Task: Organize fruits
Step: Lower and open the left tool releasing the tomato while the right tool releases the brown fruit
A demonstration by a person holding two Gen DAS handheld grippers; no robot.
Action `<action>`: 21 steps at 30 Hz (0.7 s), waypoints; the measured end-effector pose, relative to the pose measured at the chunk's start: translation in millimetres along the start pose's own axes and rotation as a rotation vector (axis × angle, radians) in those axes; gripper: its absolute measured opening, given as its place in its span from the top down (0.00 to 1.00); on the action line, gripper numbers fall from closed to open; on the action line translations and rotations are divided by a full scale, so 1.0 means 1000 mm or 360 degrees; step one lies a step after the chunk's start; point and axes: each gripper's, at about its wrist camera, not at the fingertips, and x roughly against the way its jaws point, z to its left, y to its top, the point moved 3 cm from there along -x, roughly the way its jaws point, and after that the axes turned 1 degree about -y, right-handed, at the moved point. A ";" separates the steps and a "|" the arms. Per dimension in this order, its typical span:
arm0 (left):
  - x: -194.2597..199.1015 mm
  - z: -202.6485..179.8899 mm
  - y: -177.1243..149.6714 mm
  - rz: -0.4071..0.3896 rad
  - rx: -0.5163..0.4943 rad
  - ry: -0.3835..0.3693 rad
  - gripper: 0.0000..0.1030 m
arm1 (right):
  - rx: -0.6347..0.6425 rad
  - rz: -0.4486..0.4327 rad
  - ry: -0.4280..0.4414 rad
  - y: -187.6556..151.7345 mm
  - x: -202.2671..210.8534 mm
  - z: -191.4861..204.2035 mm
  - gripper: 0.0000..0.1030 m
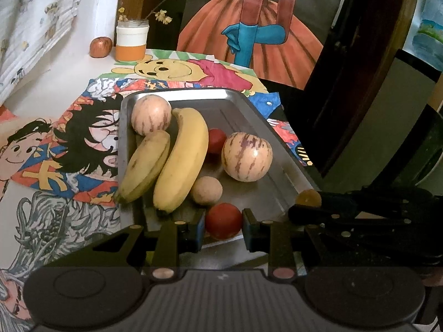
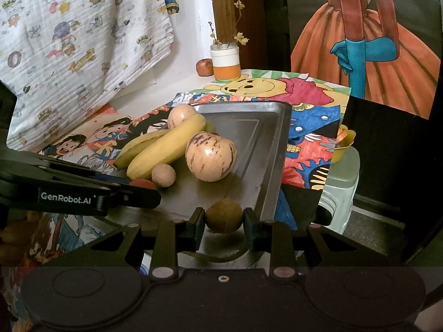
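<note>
Currently, the left gripper (image 1: 223,228) has its fingers (image 1: 193,228) closed on a red tomato (image 1: 223,220) at the near edge of the metal tray (image 1: 279,149), low enough to set it on the tray floor. Beside it, the right gripper (image 2: 223,228) pinches a brown round fruit (image 2: 223,215) at the tray's near right corner, apparently for the same purpose.

Farther in, a small tan fruit (image 1: 207,190) lies just beside two bananas (image 1: 180,160), which lean together along the left side. A striped melon (image 1: 247,156) sits in the open middle; a second tomato (image 1: 216,141) is behind the bananas. Another striped melon (image 1: 151,114) occupies the far left corner.

Beyond the tray, a jar (image 1: 132,40) and a reddish fruit (image 1: 101,47) stand at the far edge of the bench (image 1: 69,69), outside the grouping.
</note>
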 end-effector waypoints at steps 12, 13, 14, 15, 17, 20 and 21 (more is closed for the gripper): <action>-0.004 0.002 -0.003 0.0022 0.0009 0.0012 0.70 | -0.0012 -0.0004 0.0005 -0.002 0.000 -0.001 0.69; -0.004 0.002 -0.003 0.0022 0.0009 0.0012 0.70 | -0.0016 -0.0005 0.0006 -0.003 0.000 0.000 0.69; -0.003 0.002 -0.003 0.0022 0.0009 0.0013 0.70 | -0.0020 -0.0006 0.0006 -0.003 0.000 0.000 0.69; -0.003 0.003 -0.003 0.0022 0.0010 0.0012 0.70 | -0.0022 -0.0007 0.0005 -0.004 0.000 0.000 0.69; -0.003 0.002 -0.003 0.0022 0.0010 0.0012 0.70 | -0.0028 -0.0011 0.0002 -0.005 0.000 0.000 0.69; -0.003 0.002 -0.003 0.0022 0.0011 0.0012 0.70 | -0.0037 -0.0014 0.0003 -0.005 0.001 0.000 0.69; -0.003 0.002 -0.003 0.0022 0.0011 0.0013 0.70 | -0.0039 -0.0015 0.0003 -0.005 0.001 0.000 0.69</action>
